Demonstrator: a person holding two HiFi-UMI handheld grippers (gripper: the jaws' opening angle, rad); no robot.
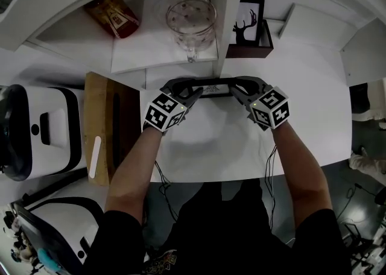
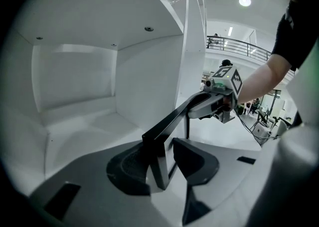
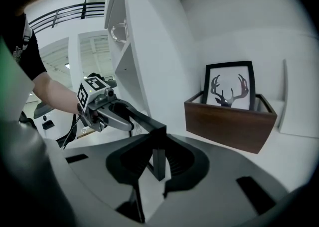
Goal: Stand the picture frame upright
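Since both grippers are on it, what matters is how the picture frame (image 1: 215, 90) sits between them. Its long axis runs side to side across the smooth white surface (image 1: 211, 144), one short end in each gripper, so neither hand is nearer.

The left gripper (image 1: 192, 91) has its jaws loosely round the left end with a sliver of gap at one pad, so I'd call that a guide, not a grip. The right gripper (image 1: 239, 91) is pinched on the right end.

The frame's thin, black and square-edged with a glossy front, and it looks close to vertical. Can't tell if the bottom edge is down yet. The pads are dark and ribbed.

Further back: white shelf unit (image 1: 157, 50), clear glass mug (image 1: 192, 20), wooden box (image 1: 248, 49) with a deer print (image 1: 248, 23).
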